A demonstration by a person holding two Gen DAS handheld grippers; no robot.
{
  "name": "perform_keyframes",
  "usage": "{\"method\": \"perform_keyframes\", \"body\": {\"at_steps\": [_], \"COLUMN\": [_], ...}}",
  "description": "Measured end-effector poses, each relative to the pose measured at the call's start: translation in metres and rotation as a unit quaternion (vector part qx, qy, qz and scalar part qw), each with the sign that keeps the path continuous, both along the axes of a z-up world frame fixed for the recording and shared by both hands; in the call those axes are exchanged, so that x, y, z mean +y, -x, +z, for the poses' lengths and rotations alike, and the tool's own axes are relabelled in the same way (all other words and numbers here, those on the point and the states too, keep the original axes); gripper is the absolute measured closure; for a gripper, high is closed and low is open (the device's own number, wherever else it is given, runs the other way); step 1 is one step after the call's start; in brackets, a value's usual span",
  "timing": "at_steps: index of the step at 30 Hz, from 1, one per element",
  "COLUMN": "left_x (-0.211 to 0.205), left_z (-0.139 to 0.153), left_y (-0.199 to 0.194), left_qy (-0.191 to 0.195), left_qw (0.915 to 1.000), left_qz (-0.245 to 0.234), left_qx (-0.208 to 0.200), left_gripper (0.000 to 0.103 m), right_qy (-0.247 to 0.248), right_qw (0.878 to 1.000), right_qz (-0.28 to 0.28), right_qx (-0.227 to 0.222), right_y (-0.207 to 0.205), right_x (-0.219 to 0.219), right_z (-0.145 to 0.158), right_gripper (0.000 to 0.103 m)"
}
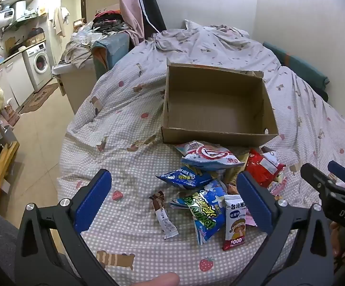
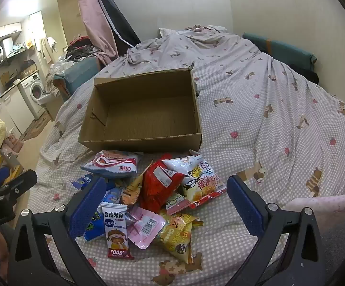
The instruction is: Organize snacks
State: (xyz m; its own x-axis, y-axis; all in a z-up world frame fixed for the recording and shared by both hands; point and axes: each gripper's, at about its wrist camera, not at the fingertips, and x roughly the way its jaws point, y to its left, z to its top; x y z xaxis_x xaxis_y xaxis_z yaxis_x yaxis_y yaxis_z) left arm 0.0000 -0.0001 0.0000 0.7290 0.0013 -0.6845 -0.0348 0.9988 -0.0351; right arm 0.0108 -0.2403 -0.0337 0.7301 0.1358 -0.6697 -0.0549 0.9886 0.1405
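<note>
On bed (image 2: 256, 124), snack packets (image 2: 148, 197), cardboard box (image 2: 139, 140)

Open brown cardboard box (image 2: 146, 109) upright and empty on the bed, loose heap of colourful snack packets (image 2: 148, 195) just near of it, red bag (image 2: 158, 183) mid-pile

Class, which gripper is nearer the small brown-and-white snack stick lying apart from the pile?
Left. The left gripper frames the small brown-and-white snack stick; the right gripper sits beyond the pile's far side.
</note>
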Motion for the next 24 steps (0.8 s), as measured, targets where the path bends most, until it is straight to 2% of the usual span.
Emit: {"method": "perform_keyframes", "body": {"at_steps": [24], "left_x": [0.0012], "left_z": [-0.0023], "left_y": [0.0008], "left_qy": [0.002], "left_qw": [1.0000], "left_qz": [0.002], "left_qx": [0.002], "left_gripper": [0.000], "right_qy": [-0.002], "right_qw": [1.000], "right_qz": [-0.001], "right_qx": [0.003], "right_y": [-0.0025], "right_x": [-0.0040], "right_z": [-0.0002], "right_gripper": [0.000]}}
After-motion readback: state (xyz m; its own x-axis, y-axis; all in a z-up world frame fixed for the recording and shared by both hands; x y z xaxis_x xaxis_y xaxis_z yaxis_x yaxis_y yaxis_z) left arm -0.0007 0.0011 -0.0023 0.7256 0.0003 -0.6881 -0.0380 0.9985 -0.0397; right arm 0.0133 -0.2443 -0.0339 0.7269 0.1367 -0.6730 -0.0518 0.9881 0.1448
